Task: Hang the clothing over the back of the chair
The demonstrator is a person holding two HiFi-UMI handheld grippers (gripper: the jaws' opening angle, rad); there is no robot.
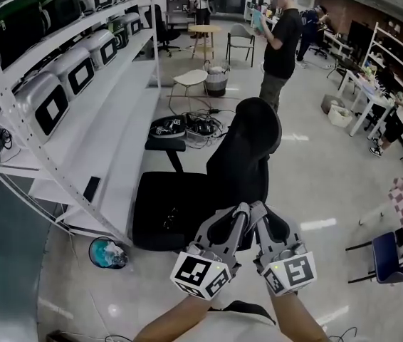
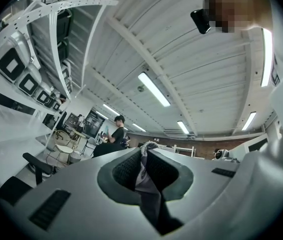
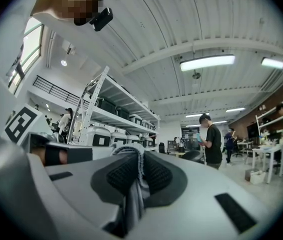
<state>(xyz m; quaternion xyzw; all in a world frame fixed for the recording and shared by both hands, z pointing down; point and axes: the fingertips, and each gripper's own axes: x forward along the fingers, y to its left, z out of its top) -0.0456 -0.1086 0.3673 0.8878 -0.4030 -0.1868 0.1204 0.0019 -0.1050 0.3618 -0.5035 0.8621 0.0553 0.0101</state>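
Note:
A black office chair (image 1: 248, 148) stands in front of me, its back toward me and its seat (image 1: 173, 209) to the left. My left gripper (image 1: 242, 209) and right gripper (image 1: 259, 208) are held side by side just short of the chair's back. A fold of grey-dark clothing (image 2: 144, 179) is pinched in the left gripper (image 2: 144, 156). The right gripper (image 3: 140, 160) is likewise shut on a ribbed edge of the clothing (image 3: 135, 196). In the head view the dark fabric blends into the black chair. The chair's back (image 3: 194, 155) shows beyond the right jaws.
A white shelving rack (image 1: 80, 112) with several cases runs along the left. A person in a black shirt (image 1: 283, 38) stands beyond the chair. A blue chair with a checked cloth (image 1: 395, 251) is at the right. Cables (image 1: 187, 127), a stool (image 1: 189, 80) and a teal object (image 1: 107, 254) are on the floor.

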